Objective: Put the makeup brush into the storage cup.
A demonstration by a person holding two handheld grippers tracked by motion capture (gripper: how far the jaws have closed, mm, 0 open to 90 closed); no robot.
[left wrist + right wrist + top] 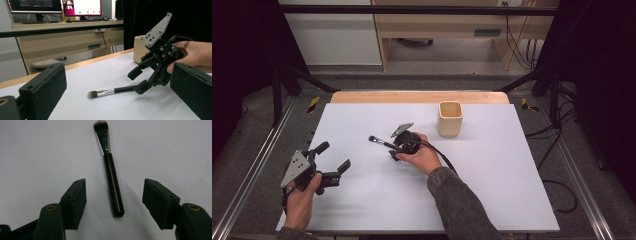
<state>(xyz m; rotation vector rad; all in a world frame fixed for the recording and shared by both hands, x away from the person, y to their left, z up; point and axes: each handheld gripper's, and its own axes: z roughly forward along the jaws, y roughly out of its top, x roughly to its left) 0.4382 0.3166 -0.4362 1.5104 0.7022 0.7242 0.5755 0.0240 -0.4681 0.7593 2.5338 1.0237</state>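
so the white table [492, 200] takes up most of the high view, with a wooden strip along its far edge and metal rails down both sides; the near half and the whole right side are bare, so plenty of open surface there. nearest, close to the near-left corner, the left gripper [334, 156] sits low over the table in the person's left hand, jaws spread wide with nothing between them, not far in from the left edge. a bit further in, around the middle, the right gripper [393, 148] is held in the right hand, tilted down toward the table and pointing left. the makeup brush [112, 182] lies flat on the surface with the butt end of its black handle in the gap between the jaws, bristles pointing away from the gripper. the pads are partly open and clear of the handle on both sides, so no grip. beyond that, well apart toward the far right, a cream square cup [450, 119] stands upright, a little short of the wooden strip.
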